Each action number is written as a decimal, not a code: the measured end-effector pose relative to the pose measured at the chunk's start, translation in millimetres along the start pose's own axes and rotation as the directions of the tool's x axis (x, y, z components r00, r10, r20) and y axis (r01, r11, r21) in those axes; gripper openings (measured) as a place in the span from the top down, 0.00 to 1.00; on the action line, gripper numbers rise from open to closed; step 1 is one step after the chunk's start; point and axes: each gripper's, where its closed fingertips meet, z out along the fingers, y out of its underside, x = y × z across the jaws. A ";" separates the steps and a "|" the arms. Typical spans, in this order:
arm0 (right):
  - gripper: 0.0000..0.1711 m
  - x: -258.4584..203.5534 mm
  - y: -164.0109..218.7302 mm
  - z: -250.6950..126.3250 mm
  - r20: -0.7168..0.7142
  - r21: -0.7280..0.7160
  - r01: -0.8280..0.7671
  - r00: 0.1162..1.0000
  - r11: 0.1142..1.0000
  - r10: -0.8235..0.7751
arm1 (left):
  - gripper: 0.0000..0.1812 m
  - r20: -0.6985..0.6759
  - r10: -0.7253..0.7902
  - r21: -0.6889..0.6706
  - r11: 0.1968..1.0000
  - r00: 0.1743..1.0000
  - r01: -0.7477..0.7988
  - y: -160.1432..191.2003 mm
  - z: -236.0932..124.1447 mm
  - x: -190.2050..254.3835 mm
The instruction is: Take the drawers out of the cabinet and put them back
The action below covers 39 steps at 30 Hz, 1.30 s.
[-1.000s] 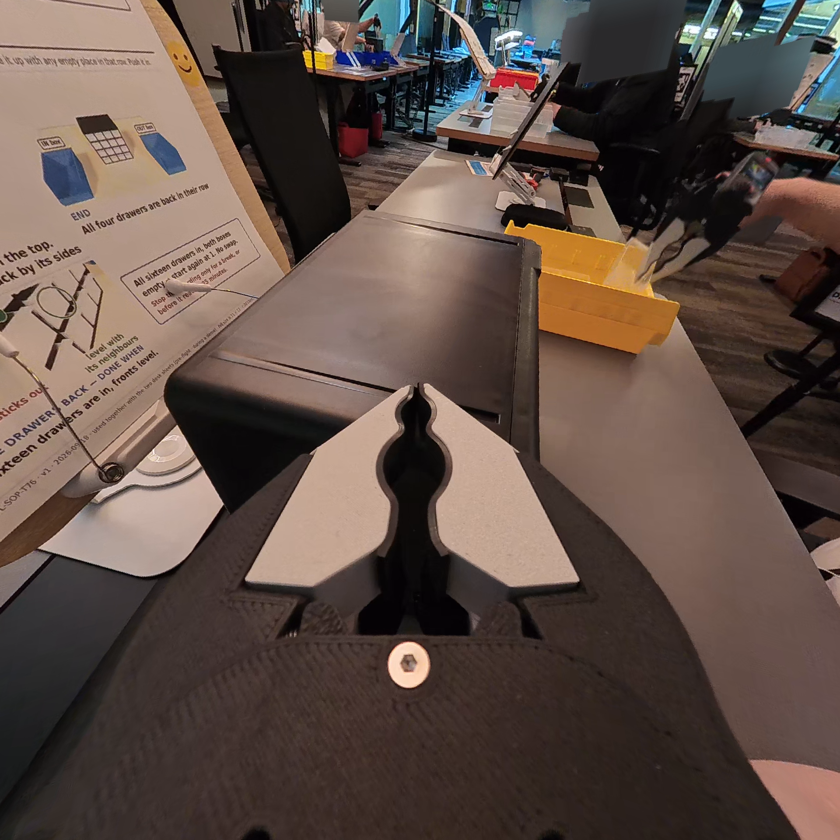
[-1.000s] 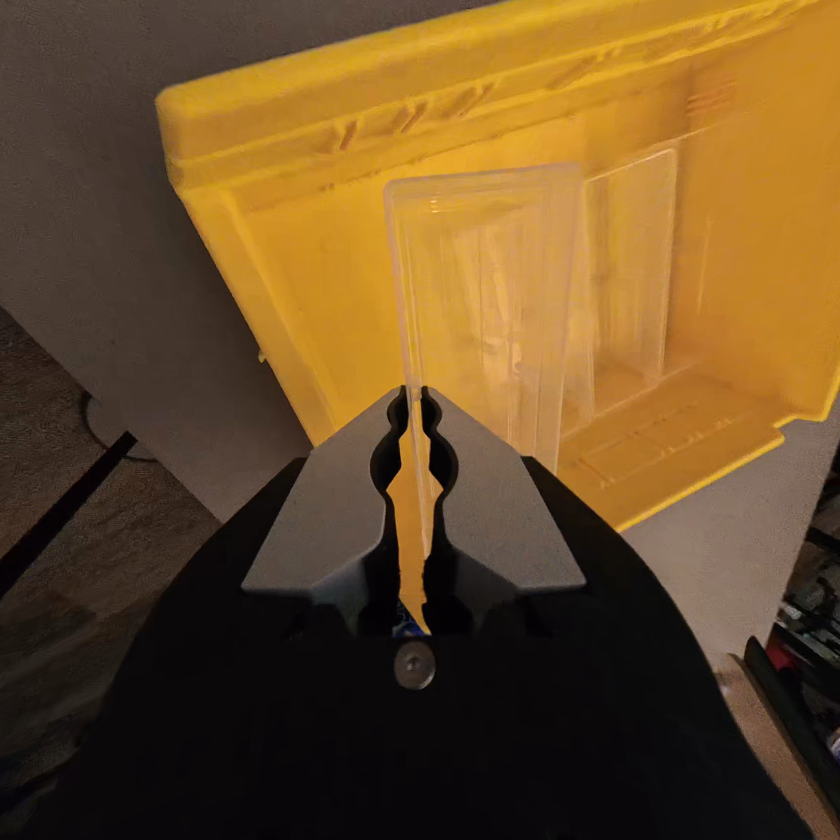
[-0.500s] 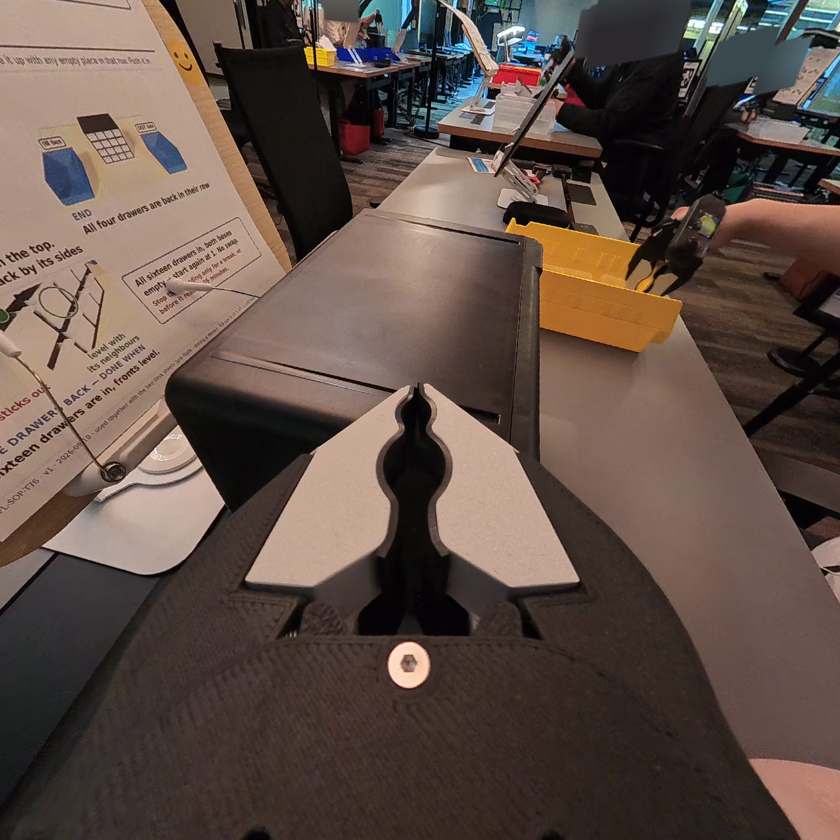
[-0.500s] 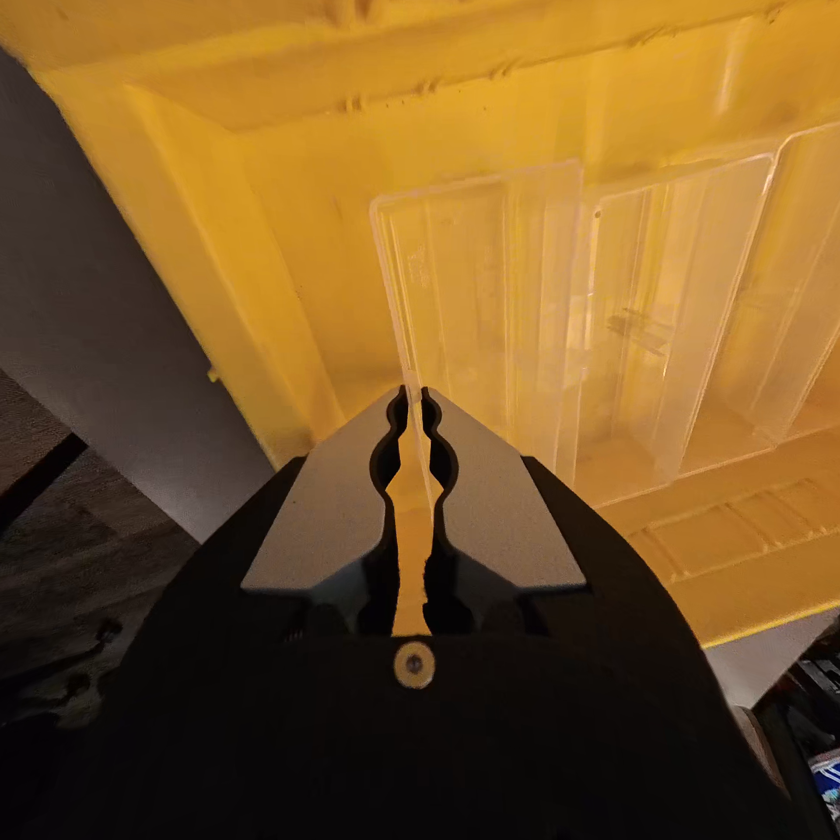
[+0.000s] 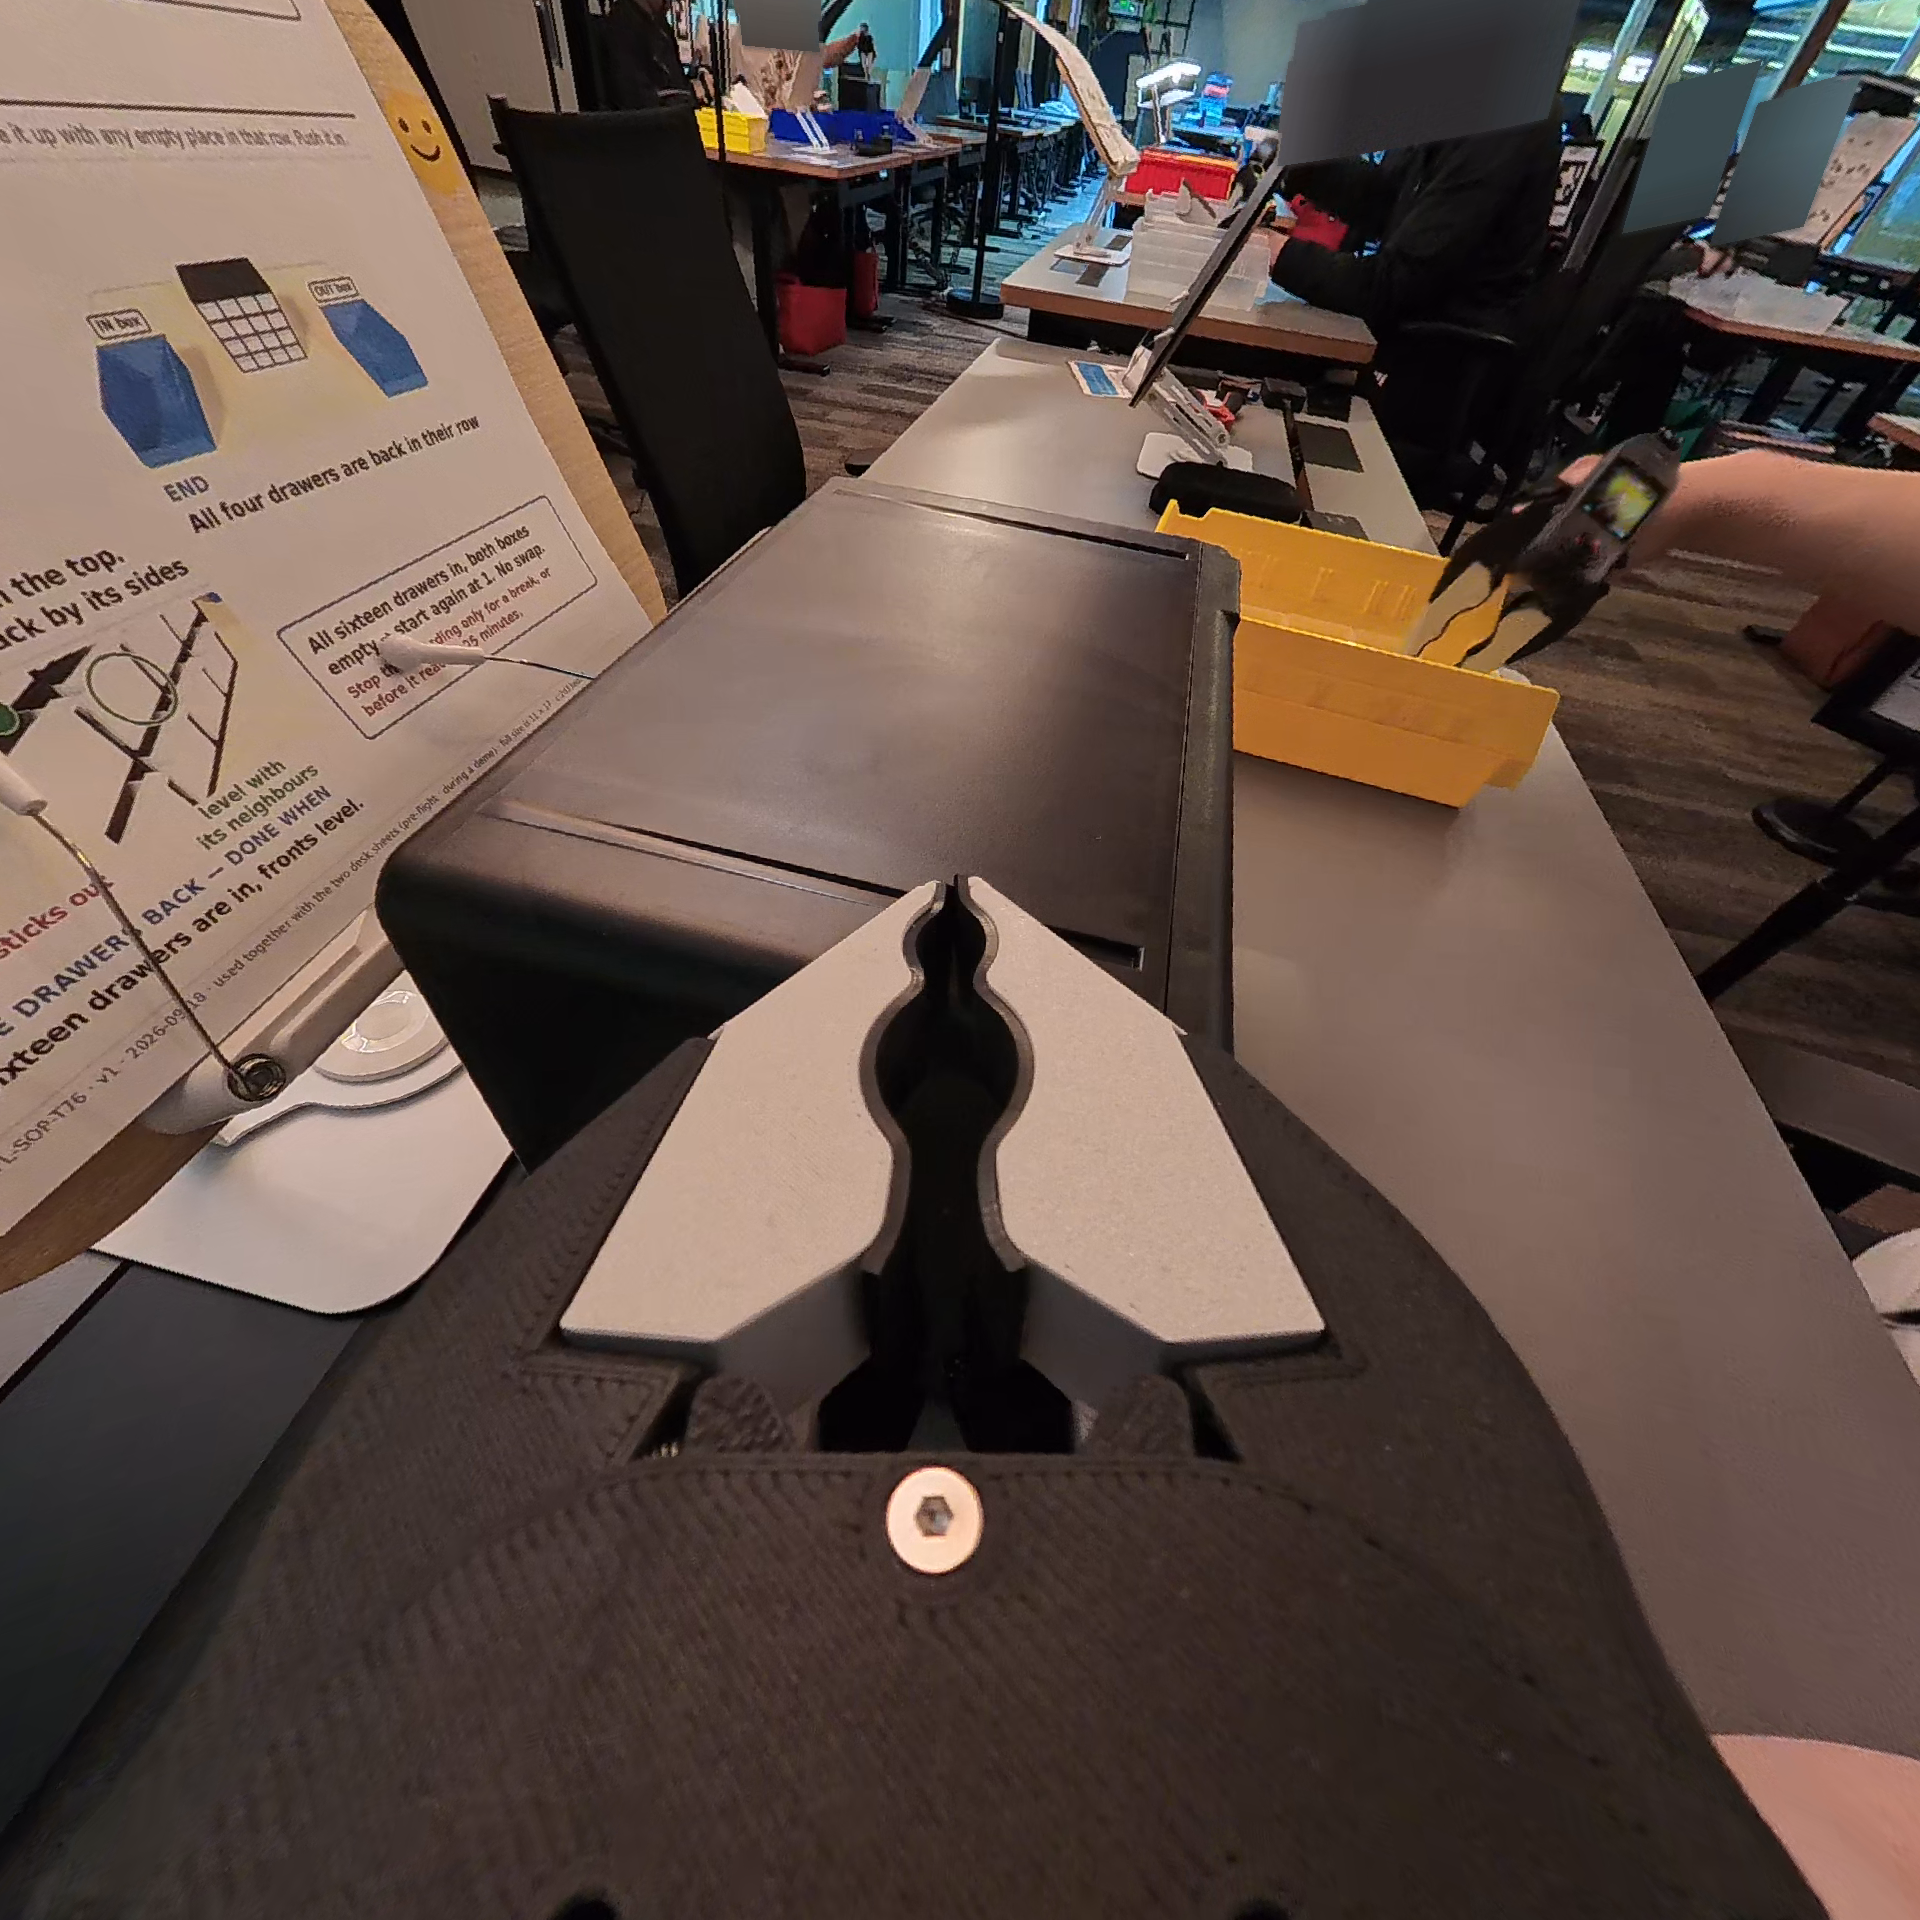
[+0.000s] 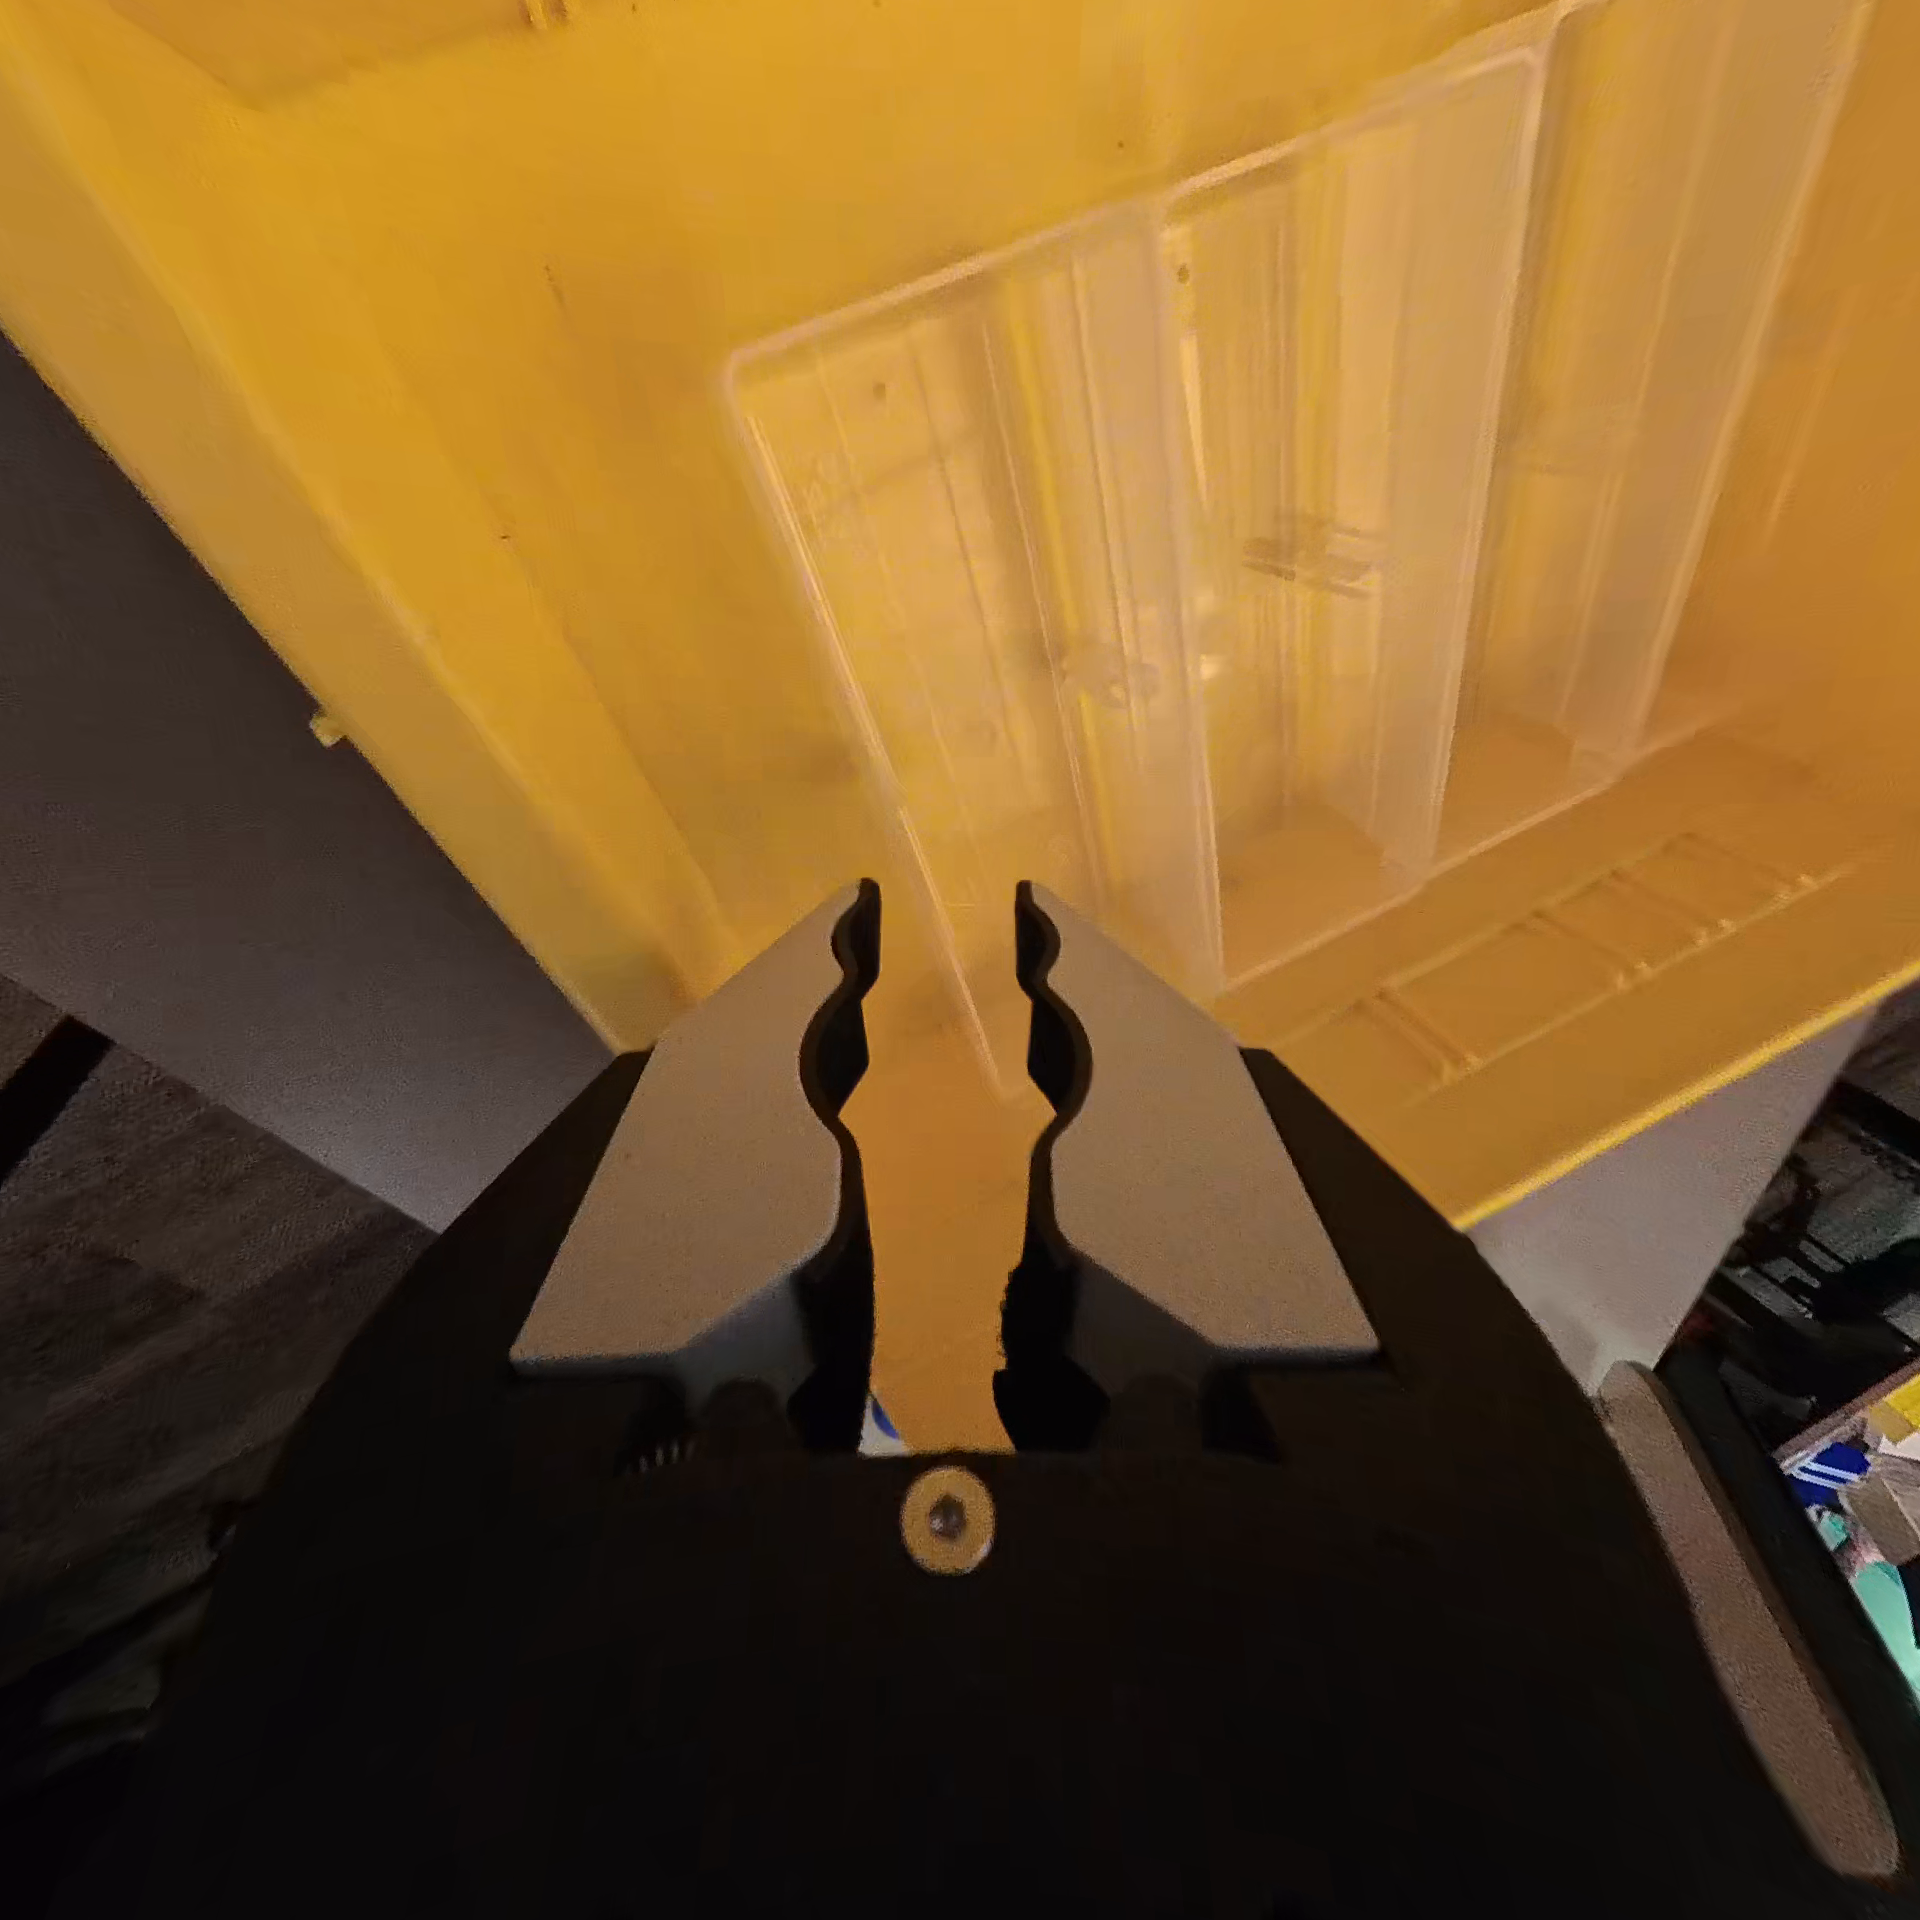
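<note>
The left gripper, jaws together and empty, is hovering behind the black cabinet on the desk. Rightward, the right gripper is parting over clear drawers lying in the yellow bin: seemingly light, stiff, slick plastic, best pinched by a side wall.

Clear drawers side-by-side in yellow bin.

Left gripper held level, its two grey fingers pressed together. Right gripper tilted downward, fingers parted with a clear gap.
</note>
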 end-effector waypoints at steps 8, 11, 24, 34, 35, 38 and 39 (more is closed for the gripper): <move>0.84 59.1 8.6 -82.0 -0.302 0.266 -0.234 0.901 0.935 0.312 | 1.00 0.000 -0.003 0.002 1.000 1.000 0.003 -0.1 -0.1 0.0; 0.78 90.7 32.1 -104.4 -0.284 0.406 -0.474 0.748 0.782 0.600 | 1.00 0.001 -0.003 0.002 1.000 1.000 0.003 -0.1 -0.1 0.0; 0.77 74.6 65.2 -17.6 0.070 0.151 -0.861 0.499 0.485 0.864 | 1.00 0.001 -0.004 0.003 1.000 1.000 0.004 -0.5 -0.1 -0.3; 0.99 77.0 52.9 7.8 0.255 -0.076 -0.934 0.322 0.350 0.912 | 1.00 0.004 -0.050 0.050 0.997 0.999 0.050 -9.6 -6.0 -0.6; 0.99 75.7 52.5 6.3 0.256 -0.092 -0.940 0.296 0.328 0.920 | 0.99 0.006 -0.080 0.103 0.992 0.997 0.079 -19.3 -11.0 -0.2; 0.99 69.0 52.9 3.2 0.252 -0.106 -0.933 0.310 0.344 0.917 | 0.97 -0.035 -0.200 0.316 0.927 0.979 0.201 -58.2 -33.3 12.9; 0.99 64.2 53.5 1.1 0.256 -0.111 -0.926 0.323 0.359 0.911 | 0.96 -0.036 -0.238 0.353 0.906 0.971 0.235 -64.5 -38.9 19.6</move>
